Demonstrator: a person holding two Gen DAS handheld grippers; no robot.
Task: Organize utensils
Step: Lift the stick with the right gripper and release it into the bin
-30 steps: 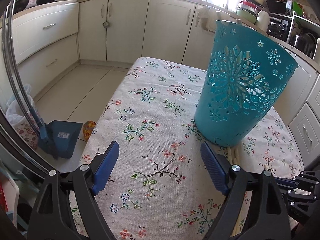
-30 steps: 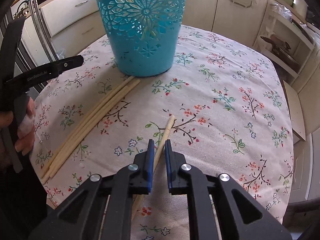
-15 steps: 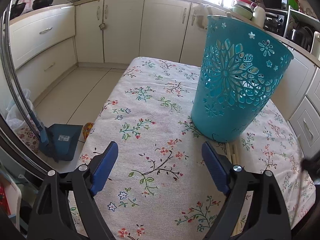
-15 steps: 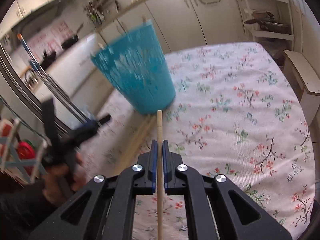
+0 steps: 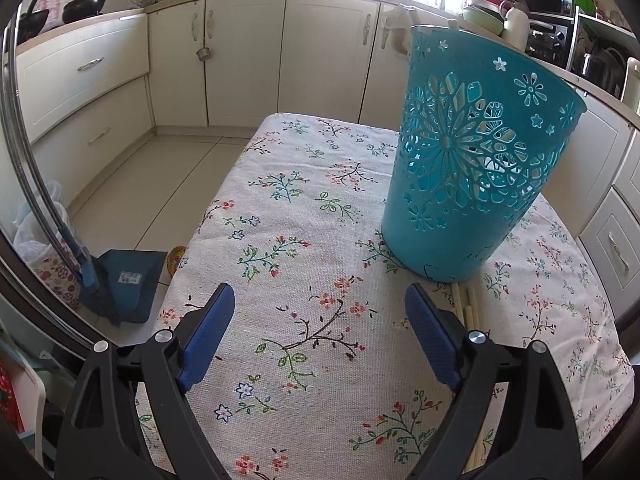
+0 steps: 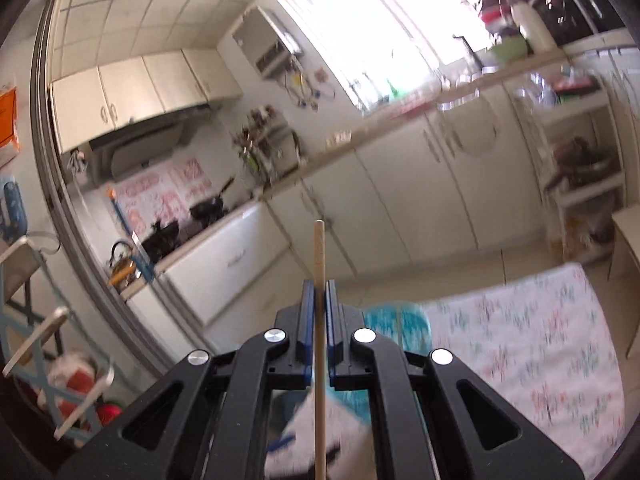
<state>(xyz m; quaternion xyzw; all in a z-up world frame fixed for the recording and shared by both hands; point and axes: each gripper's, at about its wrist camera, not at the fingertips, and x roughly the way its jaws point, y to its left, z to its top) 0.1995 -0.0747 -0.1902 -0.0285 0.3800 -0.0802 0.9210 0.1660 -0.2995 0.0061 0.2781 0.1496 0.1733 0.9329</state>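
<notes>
Kitchen: cream cupboards [image 5: 248, 56] run along the walls under a worktop, with a bright window [image 6: 360, 20] above; a black pan [image 5: 86, 4] sits on the worktop at the far left.

Table [image 5: 280, 208]: covered with a pale cloth printed with small flowers and sprigs; it fills the lower half of the left wrist view and shows, blurred, at the lower right of the right wrist view.

Basket [image 5: 468, 168]: teal plastic, round, tapering toward its base, with cut-out flower patterns in the wall. It stands upright on the table's right part. Pale sticks show through the cut-outs inside it, though how many cannot be told.

Dustpan [image 5: 128, 284]: dark blue, on the tiled floor left of the table, with a brush leaning at it.

Left gripper [image 5: 320, 328]: black arms, blue pads, fingers wide apart with nothing between them, held over the cloth just in front of the basket.

Right gripper [image 6: 319, 304]: black arms, blue pads, fingers pressed together on a single chopstick [image 6: 319, 248], raised above the table and aimed toward the cupboards.

Chopstick: pale wood, held at mid-length, its tip standing up past the pads.

Loose chopsticks [image 5: 468, 304]: several lie flat on the cloth, their ends against the basket's base, beside the left gripper's right finger.
</notes>
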